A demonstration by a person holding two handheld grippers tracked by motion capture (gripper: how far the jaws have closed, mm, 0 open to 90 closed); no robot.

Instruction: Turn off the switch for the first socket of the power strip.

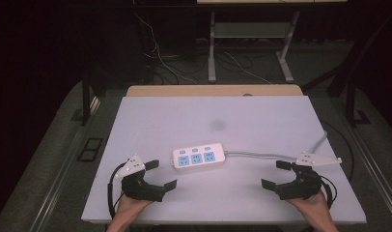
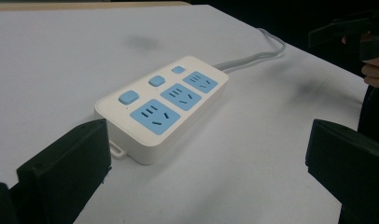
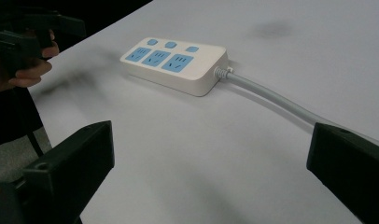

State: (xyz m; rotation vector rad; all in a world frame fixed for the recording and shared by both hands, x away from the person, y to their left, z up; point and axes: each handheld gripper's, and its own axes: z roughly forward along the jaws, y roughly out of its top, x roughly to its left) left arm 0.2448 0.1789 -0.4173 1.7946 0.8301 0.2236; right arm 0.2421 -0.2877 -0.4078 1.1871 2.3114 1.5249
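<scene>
A white power strip [image 1: 200,158] with three blue sockets and three blue switches lies near the middle of the white table top [image 1: 150,121]. Its grey cable [image 1: 254,154] runs off to the right. My left gripper [image 1: 161,174] rests at the front left, open, nothing between its jaws. The right gripper [image 1: 274,174] sits at the front right, likewise open and holding nothing. In the left gripper view the power strip [image 2: 164,105] lies just ahead of the jaws. From the right gripper view, the power strip [image 3: 176,63] is farther off and its cable [image 3: 271,100] crosses toward the right jaw.
A faint dark smudge [image 1: 218,124] marks the table top behind the strip. Beyond the far edge stand a desk frame [image 1: 212,48] and loose floor cables [image 1: 160,63]. The other hand with its gripper [image 3: 24,37] appears at the left of the right gripper view.
</scene>
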